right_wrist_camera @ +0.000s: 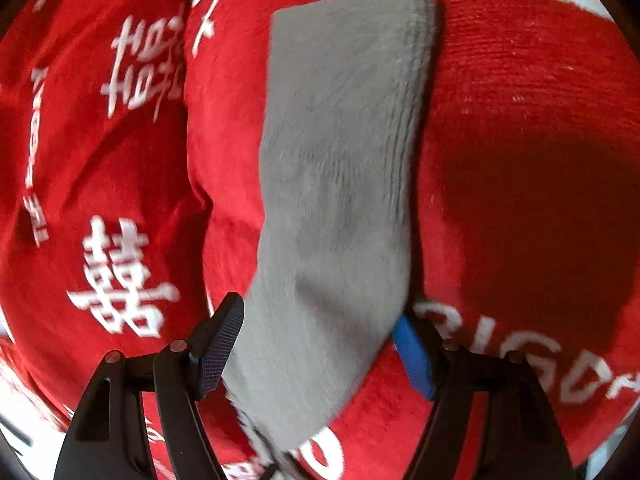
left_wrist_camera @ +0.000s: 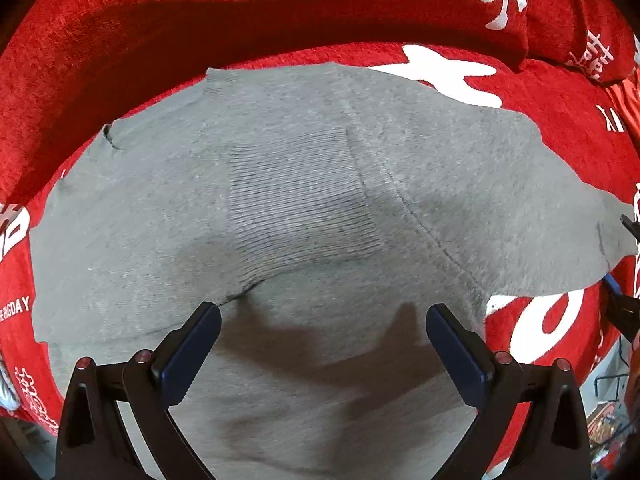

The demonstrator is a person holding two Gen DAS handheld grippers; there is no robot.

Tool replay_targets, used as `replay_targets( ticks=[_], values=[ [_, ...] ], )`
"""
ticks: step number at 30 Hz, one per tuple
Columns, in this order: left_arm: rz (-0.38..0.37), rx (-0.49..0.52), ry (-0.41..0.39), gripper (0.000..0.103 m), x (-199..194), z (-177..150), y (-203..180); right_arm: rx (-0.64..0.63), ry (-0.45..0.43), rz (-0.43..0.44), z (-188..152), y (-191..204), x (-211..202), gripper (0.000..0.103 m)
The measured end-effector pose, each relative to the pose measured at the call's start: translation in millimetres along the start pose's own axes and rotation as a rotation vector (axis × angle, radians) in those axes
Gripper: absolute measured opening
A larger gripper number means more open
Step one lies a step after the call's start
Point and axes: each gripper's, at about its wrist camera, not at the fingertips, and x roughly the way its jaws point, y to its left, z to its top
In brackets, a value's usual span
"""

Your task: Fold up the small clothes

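While both hand-held tools point down at the red surface, the scene reads as follows.

Left gripper (left_wrist_camera: 323,324): jaws spread wide apart, nothing between the pads. It hangs straight above the grey cloth; whether the tips touch the cloth cannot be told.
Left fingers (left_wrist_camera: 192,344): black arms with dark blue pads, one on each side of the lower part of the view.
Right gripper (right_wrist_camera: 320,344): jaws standing wide, tilted down toward the surface. A strip of the grey garment lies between them and spans most of the gap. Whether the pads press on it cannot be told; this view is blurred.
Right fingers (right_wrist_camera: 414,356): one pad is bright blue, at the right edge of the strip; the other is dark and textured, at its left edge.
Grey garment (left_wrist_camera: 288,200): knit cloth spread flat over the red blanket, filling the middle of the left wrist view. A ribbed patch sits at its centre and a seam runs diagonally to the right of it.
Garment strip (right_wrist_camera: 340,160): long narrow part with a stitched edge along its right side, running from the right jaws to the top of the view.
Red blanket (left_wrist_camera: 120,40): plush red cloth with white characters and letters, lying under and around the garment in both views.
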Motion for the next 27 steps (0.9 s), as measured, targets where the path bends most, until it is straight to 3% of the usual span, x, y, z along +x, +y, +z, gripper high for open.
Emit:
replay_targets(
  ticks=[5,9,14,20,27],
  values=[
    [0.004,-0.008,0.006,0.103,-0.8,-4.2,-7.6,0.109,0.005,0.105,3.0,-10.2,2.1,0.073],
    [0.0,-0.023,0.005,0.103,0.1,-3.6,-8.3,0.153,0.04,0.165,1.6,-13.7,8.1,0.009],
    [-0.027,-0.05,0.002,0.103,-3.7,-7.2,6.9,0.082,0.058,0.237,-2.4,5.5,8.2,0.007],
    [-0.038,-0.115,-0.052,0.103,-22.3,-13.2,36.6,-0.097,0.165,0.358,-28.6,70.5,17.2,0.007],
    [-0.039,-0.196,-0.139,0.103,-44.8,-23.7,106.3,-0.425,0.345,0.374,-118.7,176.7,66.5,0.008]
  ],
)
